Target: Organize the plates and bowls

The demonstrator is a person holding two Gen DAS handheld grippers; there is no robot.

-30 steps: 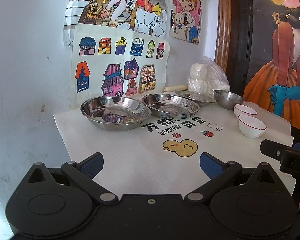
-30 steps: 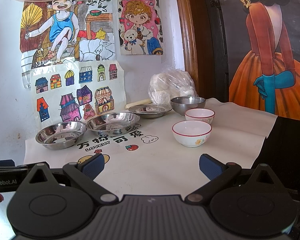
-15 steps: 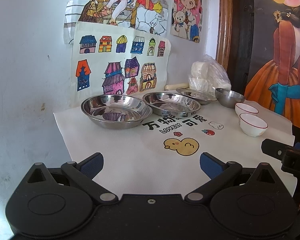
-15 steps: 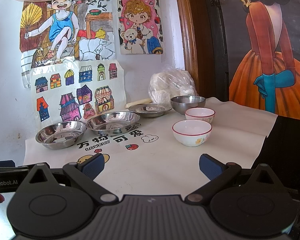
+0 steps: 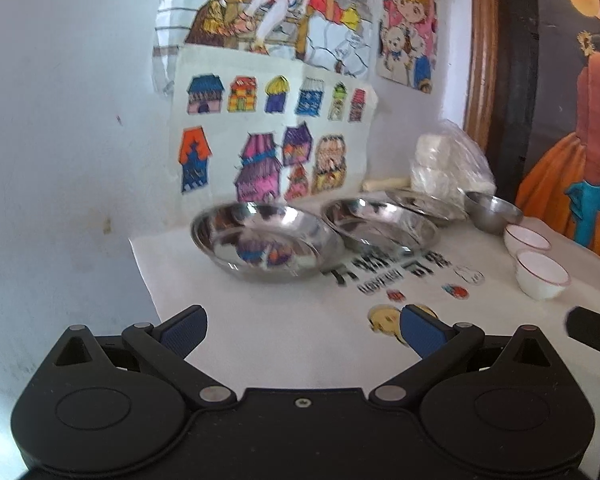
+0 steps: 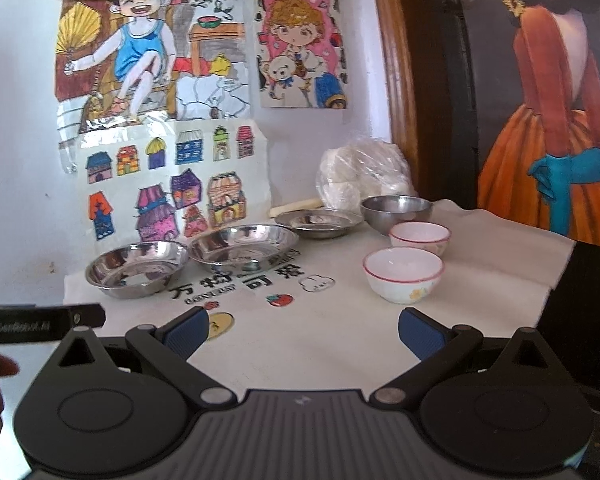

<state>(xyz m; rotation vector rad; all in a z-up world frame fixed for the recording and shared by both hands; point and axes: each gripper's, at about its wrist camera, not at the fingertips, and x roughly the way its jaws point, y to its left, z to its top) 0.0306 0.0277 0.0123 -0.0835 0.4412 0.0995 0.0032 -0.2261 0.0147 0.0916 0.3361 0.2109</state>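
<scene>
Presently, three shallow round stainless-steel plates are laid in a row along the far side of the white printed table cloth: the nearest-left steel plate, the middle steel plate just beside it, and the far steel plate. A small stainless-steel bowl is set right of these, with two white red-rimmed ceramic bowls nearer, close together. The left gripper is held above the near cloth, jaws apart and empty, facing the nearest-left plate; the right gripper is likewise spread wide with nothing between its pads, facing the ceramic bowls. Nothing is stacked yet. Risk is judged as follows: thin, slick steel rims may slip from the pads or be pushed along the cloth, and a ceramic bowl pinched at one edge may tip or knock its neighbour.
</scene>
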